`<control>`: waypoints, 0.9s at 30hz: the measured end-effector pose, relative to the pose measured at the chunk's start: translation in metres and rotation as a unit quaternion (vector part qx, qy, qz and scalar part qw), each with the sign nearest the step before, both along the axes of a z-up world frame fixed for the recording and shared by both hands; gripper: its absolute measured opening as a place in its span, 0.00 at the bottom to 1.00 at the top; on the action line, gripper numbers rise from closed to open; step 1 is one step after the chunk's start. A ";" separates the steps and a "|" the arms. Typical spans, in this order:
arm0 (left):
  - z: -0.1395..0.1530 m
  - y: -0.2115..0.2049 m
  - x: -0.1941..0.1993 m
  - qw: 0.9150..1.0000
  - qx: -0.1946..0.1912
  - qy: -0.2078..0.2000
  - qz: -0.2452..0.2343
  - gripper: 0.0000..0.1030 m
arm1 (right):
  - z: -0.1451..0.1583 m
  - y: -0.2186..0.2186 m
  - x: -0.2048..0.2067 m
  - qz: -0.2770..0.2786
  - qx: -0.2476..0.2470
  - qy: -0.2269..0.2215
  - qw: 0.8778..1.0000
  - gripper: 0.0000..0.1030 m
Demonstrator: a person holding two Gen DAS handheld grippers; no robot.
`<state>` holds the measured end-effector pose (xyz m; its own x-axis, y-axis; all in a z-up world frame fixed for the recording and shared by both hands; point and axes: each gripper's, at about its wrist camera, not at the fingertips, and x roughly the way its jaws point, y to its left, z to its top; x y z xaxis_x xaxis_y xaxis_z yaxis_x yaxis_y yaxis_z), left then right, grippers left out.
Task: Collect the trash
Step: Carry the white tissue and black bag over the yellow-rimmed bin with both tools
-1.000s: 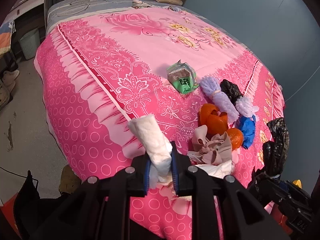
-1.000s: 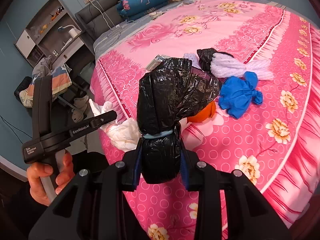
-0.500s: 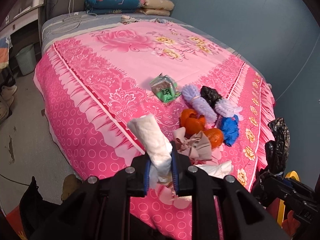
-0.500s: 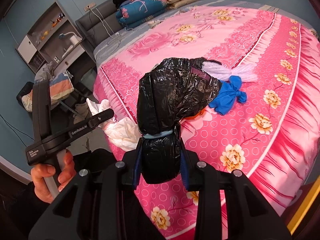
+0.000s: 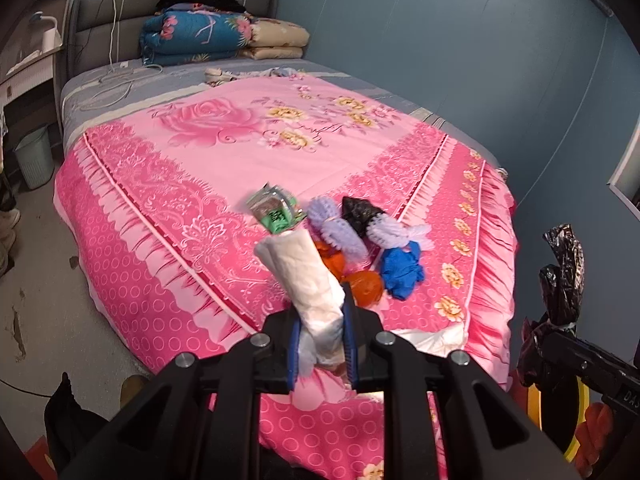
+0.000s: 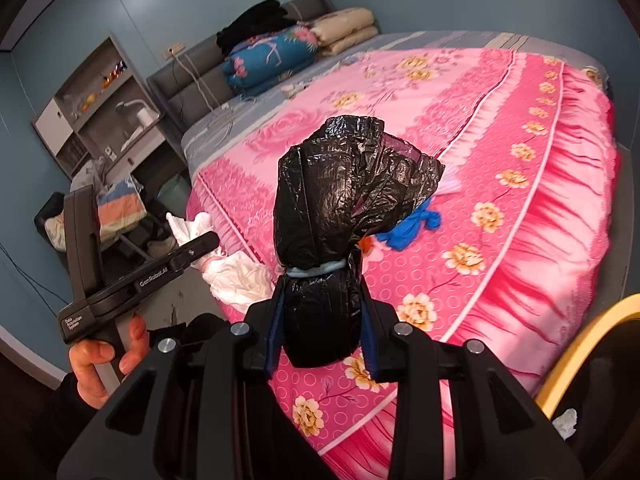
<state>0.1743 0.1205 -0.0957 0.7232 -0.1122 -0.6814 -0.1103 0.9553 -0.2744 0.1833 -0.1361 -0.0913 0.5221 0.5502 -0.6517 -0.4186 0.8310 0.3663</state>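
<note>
My left gripper is shut on a white tissue wad, held off the near edge of the pink bed. My right gripper is shut on a tied black plastic bag, also seen at the right in the left wrist view. On the bed lie a green wrapper, purple foam nets, a small black bag, a blue glove and orange peels. The left gripper with its tissue shows in the right wrist view.
Folded quilts and cables lie at the headboard. A pale bin stands on the floor at left. A yellow rim shows at the lower right. Shelves and clothes stand at the bedside.
Both grippers have drawn back and up from the bed with their loads still held. The trash pile looks farther away. A yellow rim has come into the right view.
</note>
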 end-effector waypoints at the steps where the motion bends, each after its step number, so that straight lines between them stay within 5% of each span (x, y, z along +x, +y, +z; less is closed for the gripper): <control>1: 0.005 -0.004 -0.001 1.000 0.000 -0.005 -0.004 0.16 | 0.004 -0.005 -0.001 -0.003 0.002 -0.004 1.000 0.30; 27: 0.074 -0.125 -0.004 0.989 -0.006 -0.073 -0.129 0.16 | 0.080 -0.134 -0.058 -0.142 0.038 -0.094 0.985 0.30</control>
<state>0.1700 -0.0049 -0.0215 0.7606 -0.3127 -0.5689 0.1783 0.9433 -0.2801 0.1250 -0.2699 -0.0112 0.7698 0.4082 -0.4907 -0.2398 0.8974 0.3702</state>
